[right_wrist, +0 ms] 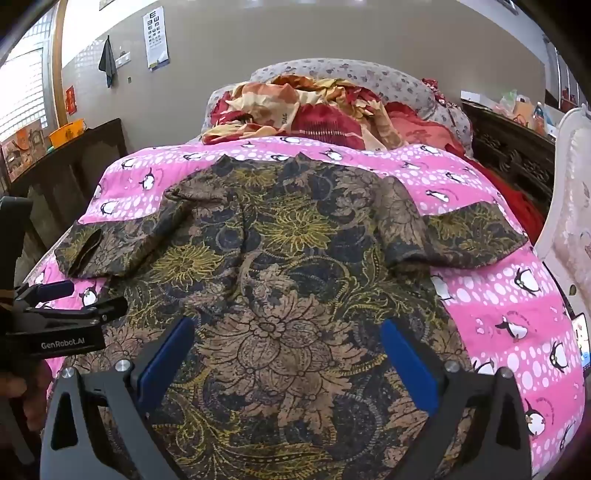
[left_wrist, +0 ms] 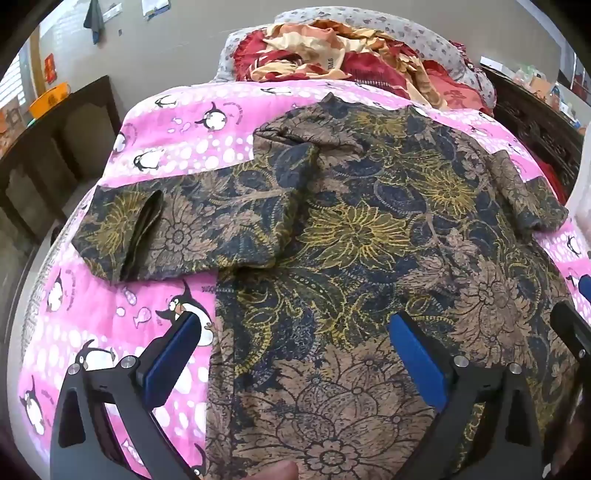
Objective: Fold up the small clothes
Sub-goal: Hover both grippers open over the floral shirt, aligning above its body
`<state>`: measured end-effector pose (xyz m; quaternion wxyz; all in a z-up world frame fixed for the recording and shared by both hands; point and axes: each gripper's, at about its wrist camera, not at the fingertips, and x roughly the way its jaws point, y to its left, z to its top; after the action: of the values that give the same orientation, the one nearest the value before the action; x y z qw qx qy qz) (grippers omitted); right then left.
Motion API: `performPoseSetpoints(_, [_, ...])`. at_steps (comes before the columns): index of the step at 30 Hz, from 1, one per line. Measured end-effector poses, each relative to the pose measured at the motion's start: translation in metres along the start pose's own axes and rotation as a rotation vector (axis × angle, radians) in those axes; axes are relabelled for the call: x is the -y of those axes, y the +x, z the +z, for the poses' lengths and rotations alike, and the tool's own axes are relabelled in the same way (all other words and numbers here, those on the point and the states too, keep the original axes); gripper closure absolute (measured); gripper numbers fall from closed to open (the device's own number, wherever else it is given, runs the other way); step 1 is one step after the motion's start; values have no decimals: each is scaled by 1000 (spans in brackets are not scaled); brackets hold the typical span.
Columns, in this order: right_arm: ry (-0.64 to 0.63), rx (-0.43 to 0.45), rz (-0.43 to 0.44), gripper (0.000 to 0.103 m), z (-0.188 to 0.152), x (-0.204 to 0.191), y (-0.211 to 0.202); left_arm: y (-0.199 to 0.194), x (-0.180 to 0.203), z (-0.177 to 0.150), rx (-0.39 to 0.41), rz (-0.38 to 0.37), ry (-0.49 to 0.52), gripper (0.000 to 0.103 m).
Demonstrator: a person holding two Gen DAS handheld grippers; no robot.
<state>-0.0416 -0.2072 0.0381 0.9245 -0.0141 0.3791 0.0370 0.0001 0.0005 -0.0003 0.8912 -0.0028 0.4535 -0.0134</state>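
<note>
The shirt [right_wrist: 280, 258] lies lengthwise ahead on the bed [right_wrist: 509, 295], its left sleeve [left_wrist: 147, 229] nearest the empty, wide-open left hand-held gripper [left_wrist: 295, 332]; the right hand-held gripper [right_wrist: 288, 336] gapes empty too.

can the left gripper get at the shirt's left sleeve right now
Probably yes. The left gripper hangs open above the floral shirt, and the sleeve lies flat on the pink penguin blanket with nothing on top or between.

Beige wall [right_wrist: 295, 33], eye chart [right_wrist: 157, 37]; dark wooden cabinet [right_wrist: 74, 166] left; bright window [right_wrist: 22, 85].
</note>
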Motion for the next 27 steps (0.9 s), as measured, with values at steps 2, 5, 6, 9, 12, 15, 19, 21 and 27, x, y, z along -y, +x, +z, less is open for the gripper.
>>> performPoseSetpoints(2, [3, -2, -1, 0, 0, 1, -1, -1, 1, 0, 4, 0, 10, 16])
performPoseSetpoints(5, [5, -13, -4, 0, -1, -2, 2, 0, 0, 0, -4, -2, 5, 16])
performPoseSetpoints(6, [4, -17, -4, 0, -3, -3, 2, 2, -1, -2, -5, -2, 5, 16])
performPoseSetpoints(9, [5, -25, -26, 0, -2, -4, 5, 1, 0, -5, 0, 3, 10, 16])
performPoseSetpoints(12, [-2, -39, -51, 0, -6, -5, 10, 1, 2, -5, -6, 5, 10, 16])
performPoseSetpoints(15, [-3, -69, -69, 0, -7, 2, 10, 2, 5, -6, -10, 3, 15, 16])
performPoseSetpoints(19, [11, -98, -86, 0, -9, 6, 17, 2, 8, -8, -12, -4, 24, 16])
performPoseSetpoints(21, [16, -101, -87, 0, -11, 7, 18, 2, 9, -9, -12, -5, 27, 16])
performPoseSetpoints(27, [20, -114, -81, 0, -13, 8, 22, 6, 11, -10, -22, -3, 28, 16])
